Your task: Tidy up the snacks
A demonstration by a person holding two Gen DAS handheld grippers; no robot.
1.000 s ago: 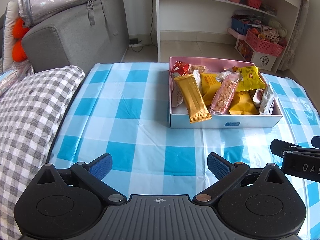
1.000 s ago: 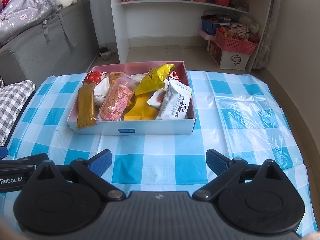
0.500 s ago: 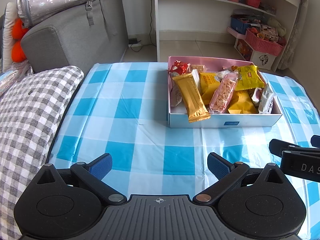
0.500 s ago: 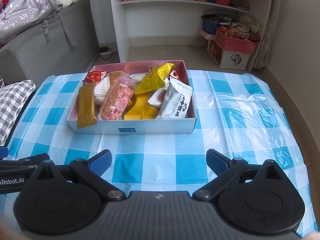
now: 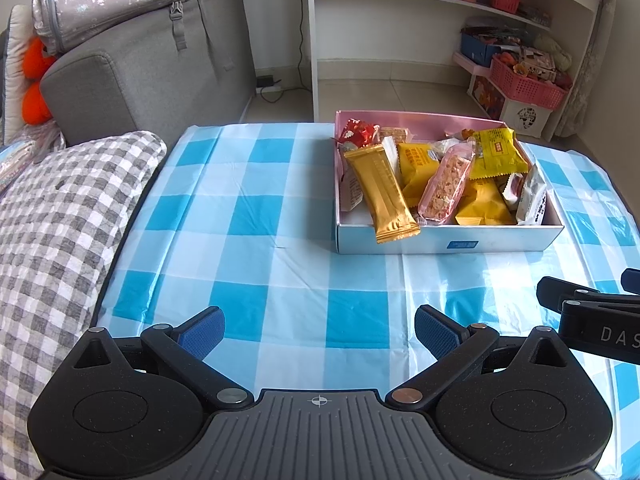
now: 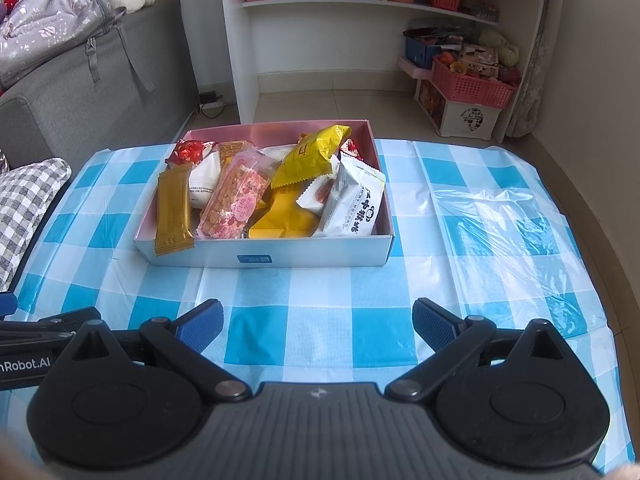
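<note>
A white box with a pink inside stands on the blue-and-white checked tablecloth and holds several snack packs. Among them are a gold bar, a pink pack, yellow packs and a white pack. My left gripper is open and empty, well in front of the box and to its left. My right gripper is open and empty, just in front of the box.
A grey checked cushion lies along the table's left edge. A grey sofa with a bag stands behind it. A white shelf and pink baskets stand on the floor beyond the table.
Both grippers have drawn back slightly from the box; the box looks a little farther away. Both stay open and empty.
</note>
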